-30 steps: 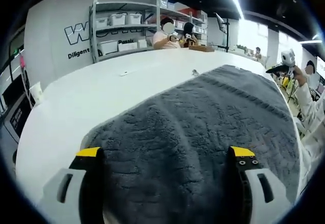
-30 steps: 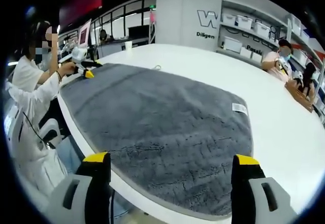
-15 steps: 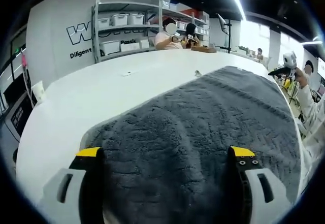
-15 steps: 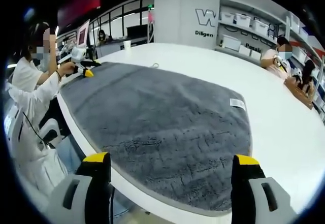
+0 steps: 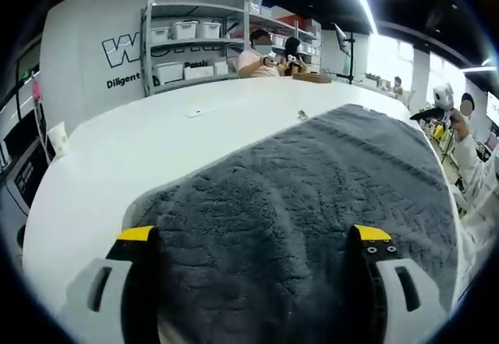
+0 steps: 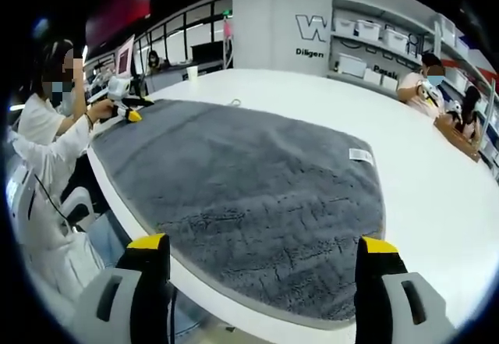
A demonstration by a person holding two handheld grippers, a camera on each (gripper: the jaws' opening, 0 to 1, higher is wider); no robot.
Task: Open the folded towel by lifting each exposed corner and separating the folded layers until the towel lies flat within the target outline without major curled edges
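The grey towel (image 6: 242,196) is seen spread flat on the white desk (image 6: 437,188), its long axis running along the desk's near edge from the right tongs (image 6: 261,270) toward the left tongs (image 6: 131,112); a white label (image 6: 360,154) is carried near its far corner; both tongs are held wide apart over the towel's ends, the left tongs (image 5: 261,258) gripping nothing, the right likewise empty.

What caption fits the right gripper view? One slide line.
Open right tongs hover at the near edge of a grey towel spread on a white table.
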